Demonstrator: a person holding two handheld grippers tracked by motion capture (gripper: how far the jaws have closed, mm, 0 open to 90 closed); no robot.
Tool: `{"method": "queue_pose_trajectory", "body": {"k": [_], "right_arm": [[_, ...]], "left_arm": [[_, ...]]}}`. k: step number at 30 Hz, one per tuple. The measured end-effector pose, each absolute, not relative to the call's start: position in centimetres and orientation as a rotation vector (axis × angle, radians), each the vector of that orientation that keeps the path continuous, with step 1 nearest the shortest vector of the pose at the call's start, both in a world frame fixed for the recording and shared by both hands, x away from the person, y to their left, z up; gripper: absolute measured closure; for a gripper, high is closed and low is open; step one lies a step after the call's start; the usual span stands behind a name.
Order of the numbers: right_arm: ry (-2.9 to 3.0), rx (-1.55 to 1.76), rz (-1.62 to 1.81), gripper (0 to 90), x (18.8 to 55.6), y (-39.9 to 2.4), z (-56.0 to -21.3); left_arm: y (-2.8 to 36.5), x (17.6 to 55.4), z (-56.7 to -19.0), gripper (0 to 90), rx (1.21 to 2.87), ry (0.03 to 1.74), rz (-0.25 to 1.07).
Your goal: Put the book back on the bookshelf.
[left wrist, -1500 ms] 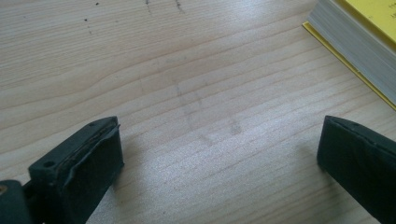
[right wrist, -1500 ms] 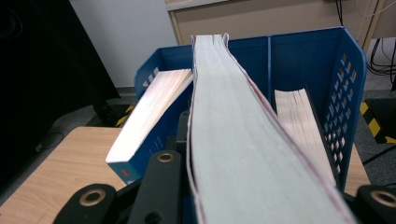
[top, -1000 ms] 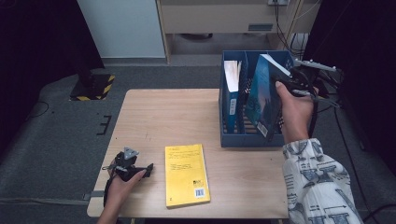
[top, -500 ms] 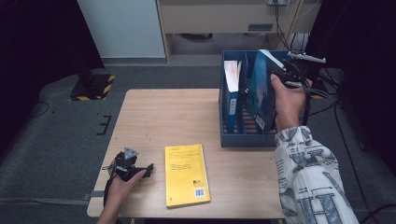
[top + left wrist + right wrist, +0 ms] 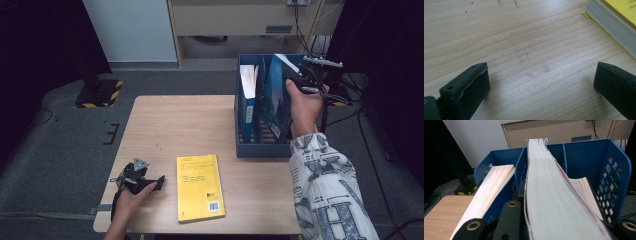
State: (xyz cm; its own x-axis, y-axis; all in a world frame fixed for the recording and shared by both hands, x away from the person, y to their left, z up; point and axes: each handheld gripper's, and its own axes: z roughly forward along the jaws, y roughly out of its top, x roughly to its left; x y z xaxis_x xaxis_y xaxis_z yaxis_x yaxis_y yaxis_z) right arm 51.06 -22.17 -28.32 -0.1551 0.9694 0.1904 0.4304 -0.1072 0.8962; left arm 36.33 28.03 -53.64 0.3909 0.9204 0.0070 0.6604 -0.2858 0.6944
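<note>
A light wooden desk (image 5: 170,130) is seen from above. At its right rear stands a blue file box (image 5: 250,147) with upright compartments. The right gripper (image 5: 305,82) is held over the box, its jaws clamped on a thick blue-covered book (image 5: 277,100), which is tilted and partly lowered into the middle compartment. In the right gripper view, the book's pale page edges (image 5: 544,190) run away between the jaws, with another book (image 5: 491,187) leaning in the compartment to one side and more pages (image 5: 584,190) lying to the other. At the desk's front left, the left gripper (image 5: 142,182) rests with its jaws wide apart on nothing. A yellow book (image 5: 199,186) lies flat just beside it.
</note>
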Motion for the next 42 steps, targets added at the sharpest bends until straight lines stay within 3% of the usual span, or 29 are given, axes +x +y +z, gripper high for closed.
{"method": "queue_pose_trajectory", "body": {"k": [42], "right_arm": [[1.595,1.564,1.167,73.2,54.2,-20.4,-33.4]], "left_arm": [[27.5,36.3,-53.7,0.0,2.055,1.313,0.534]]}}
